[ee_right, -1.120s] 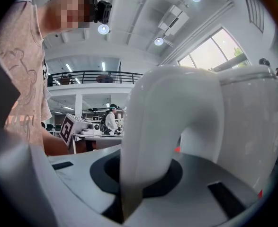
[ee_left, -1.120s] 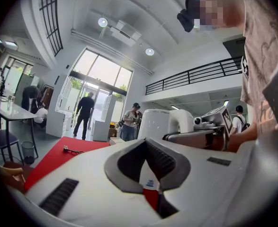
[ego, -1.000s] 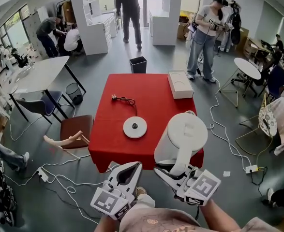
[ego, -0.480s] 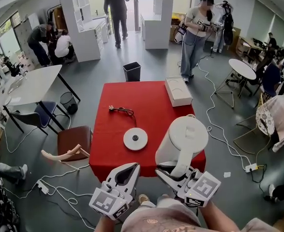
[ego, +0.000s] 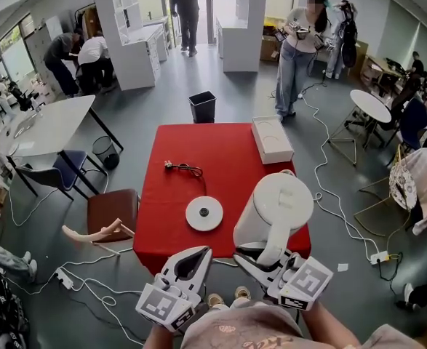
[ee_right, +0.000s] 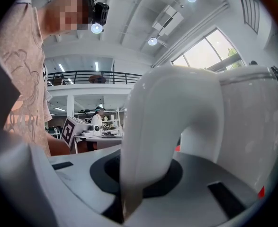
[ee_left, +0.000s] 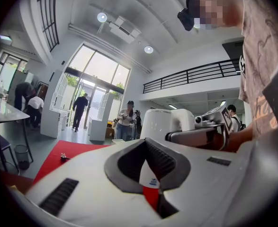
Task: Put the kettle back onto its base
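Observation:
In the head view the white kettle (ego: 275,209) hangs over the near right corner of the red table (ego: 220,158). My right gripper (ego: 262,256) is shut on its curved handle (ee_right: 167,126), which fills the right gripper view between the jaws. The round white base (ego: 204,213) lies flat on the cloth to the left of the kettle, apart from it. My left gripper (ego: 203,251) hovers off the table's near edge, level, its tips together with nothing between them. From the left gripper view, the kettle (ee_left: 165,122) shows beyond those closed tips (ee_left: 146,142).
A plug with its cord (ego: 185,169) lies behind the base. A white box (ego: 271,139) sits on the far right corner. A black bin (ego: 203,106) stands beyond the table, a brown chair (ego: 110,209) at its left. Cables run across the floor, and people stand further back.
The table and base have slid lower in the head view, so the base now lies level with the kettle. Both grippers keep their pose and the grip is unchanged. People at the back have walked.

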`<state>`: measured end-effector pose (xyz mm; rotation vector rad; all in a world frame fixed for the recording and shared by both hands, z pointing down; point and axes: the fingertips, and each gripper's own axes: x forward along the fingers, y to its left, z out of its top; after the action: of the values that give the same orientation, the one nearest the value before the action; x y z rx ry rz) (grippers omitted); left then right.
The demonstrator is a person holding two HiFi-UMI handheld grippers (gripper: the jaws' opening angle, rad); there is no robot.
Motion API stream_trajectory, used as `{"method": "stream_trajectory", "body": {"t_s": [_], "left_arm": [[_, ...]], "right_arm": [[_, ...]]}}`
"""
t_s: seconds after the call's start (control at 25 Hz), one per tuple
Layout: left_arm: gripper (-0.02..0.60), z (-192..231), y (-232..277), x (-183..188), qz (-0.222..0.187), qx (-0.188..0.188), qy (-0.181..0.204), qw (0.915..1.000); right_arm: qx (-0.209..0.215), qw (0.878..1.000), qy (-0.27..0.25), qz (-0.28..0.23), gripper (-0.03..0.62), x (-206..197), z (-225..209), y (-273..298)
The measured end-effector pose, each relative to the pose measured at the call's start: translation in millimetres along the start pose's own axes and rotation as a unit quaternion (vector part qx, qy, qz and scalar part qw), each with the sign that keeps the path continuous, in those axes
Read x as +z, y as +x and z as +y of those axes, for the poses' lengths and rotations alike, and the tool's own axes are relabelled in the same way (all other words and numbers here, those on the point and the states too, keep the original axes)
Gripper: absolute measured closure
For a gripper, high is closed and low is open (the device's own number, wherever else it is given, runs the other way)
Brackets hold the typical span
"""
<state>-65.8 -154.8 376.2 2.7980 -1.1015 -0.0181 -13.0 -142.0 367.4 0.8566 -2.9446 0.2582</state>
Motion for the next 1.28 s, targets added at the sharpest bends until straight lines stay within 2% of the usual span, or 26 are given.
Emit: {"method": "stream_trajectory", "body": {"t_s": [0.36,0.8,1.08,1.28], "left_arm": [[0.583,11,11,-5,-0.003,0.026,-0.016,0.9995],[0.583,37,2,-9,0.002,0.065,-0.025,0.9976],[0.583,54,3,-7,0.017,0.09,-0.029,0.9954],[0.583,61,5,-9,0.014,0.089,-0.032,0.9954]], "right_arm": [[0.032,0.999,-0.005,0.006,0.54,0,-22,20],[0.096,0.995,-0.019,0.018,0.54,-1,-48,95],[0.116,0.993,-0.023,0.027,0.54,-5,-70,145],[0.124,0.991,-0.02,0.037,0.54,-15,-74,159]]}}
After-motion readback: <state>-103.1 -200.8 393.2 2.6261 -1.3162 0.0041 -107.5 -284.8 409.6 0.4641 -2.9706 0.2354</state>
